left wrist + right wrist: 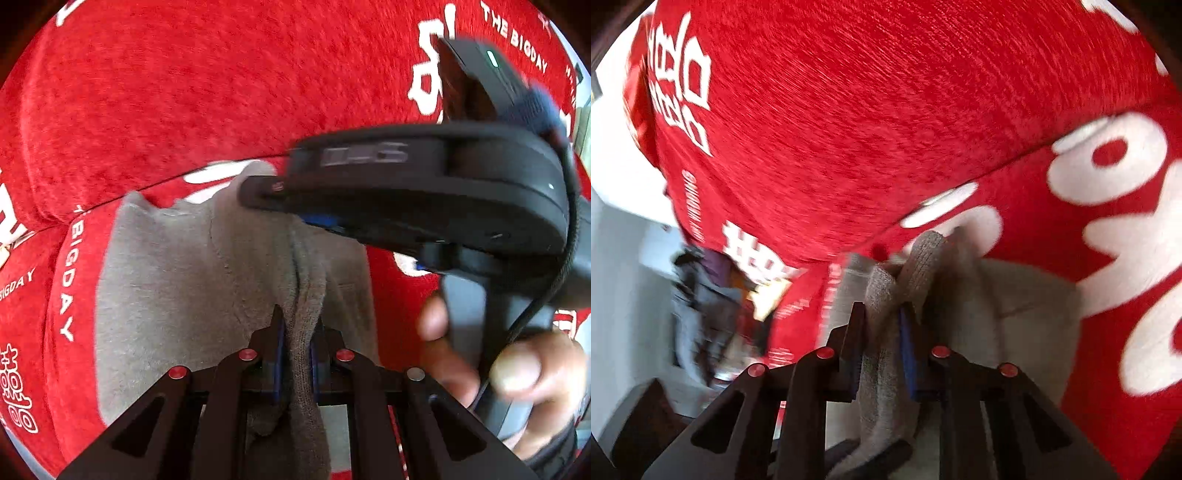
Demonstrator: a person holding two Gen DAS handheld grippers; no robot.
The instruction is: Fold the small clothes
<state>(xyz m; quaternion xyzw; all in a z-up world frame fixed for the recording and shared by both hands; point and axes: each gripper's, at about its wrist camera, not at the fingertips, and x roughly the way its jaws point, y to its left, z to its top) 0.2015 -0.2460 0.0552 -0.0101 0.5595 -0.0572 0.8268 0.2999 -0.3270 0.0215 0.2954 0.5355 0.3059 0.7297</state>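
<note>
Both claws clamp the same grey knitted garment [177,280]. Left gripper [297,332] has its jaws drawn almost together on a bunched ridge of the grey cloth, which runs up between the blue pads and spreads out ahead of the fingers over the red cover [207,81]. Right gripper [882,325] likewise pinches a gathered fold of the garment [916,258] between its pads, the jaws close together with the knit pressed between them; more grey cloth lies flat to the right of its fingers on the red cover [886,110]. In the left wrist view the right gripper [258,192] reaches in from the right, its dark body smeared by motion, and its tips meet the far edge of the garment ahead of the left claw; whether both fingers show there cannot be told. Lettering on that body is too blurred to read. A hand [517,369] wraps the handle at the lower right, cut off by the frame edge. White lettering on the red cover is partly hidden under the garment and cropped at the rim. To the left of the right claw a dark, blurred heap of cloth [709,295] lies beyond the cover's edge; what it is cannot be made out.
</note>
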